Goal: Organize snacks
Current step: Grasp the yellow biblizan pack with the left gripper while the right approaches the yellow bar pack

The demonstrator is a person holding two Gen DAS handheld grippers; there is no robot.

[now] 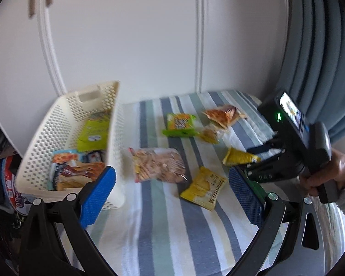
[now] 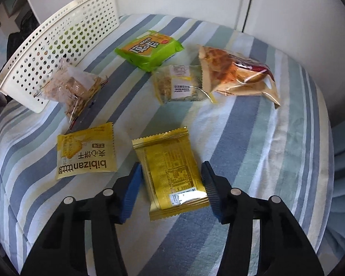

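Observation:
A cream perforated basket point(image 1: 64, 138) point(image 2: 57, 43) stands at the left of the striped bedcover point(image 1: 163, 230) with several snack packets inside. My left gripper point(image 1: 172, 197) hovers open beside it, with nothing between its blue pads. My right gripper point(image 2: 171, 179) is open and straddles a gold packet point(image 2: 172, 172) point(image 1: 240, 157) that lies flat on the cover. Also loose on the cover are a yellow bibizan packet point(image 2: 86, 154) point(image 1: 203, 187), a clear cracker bag point(image 2: 76, 89) point(image 1: 157, 164), a green packet point(image 2: 149, 49), a small clear packet point(image 2: 179, 85) and a pastry bag point(image 2: 237, 73).
White cupboard doors point(image 1: 131, 34) rise behind the bed. A blue curtain point(image 1: 322, 46) hangs at the right. Dark clutter and a printed bag point(image 1: 9, 184) sit left of the basket. A hand point(image 1: 322, 174) holds the right gripper's handle.

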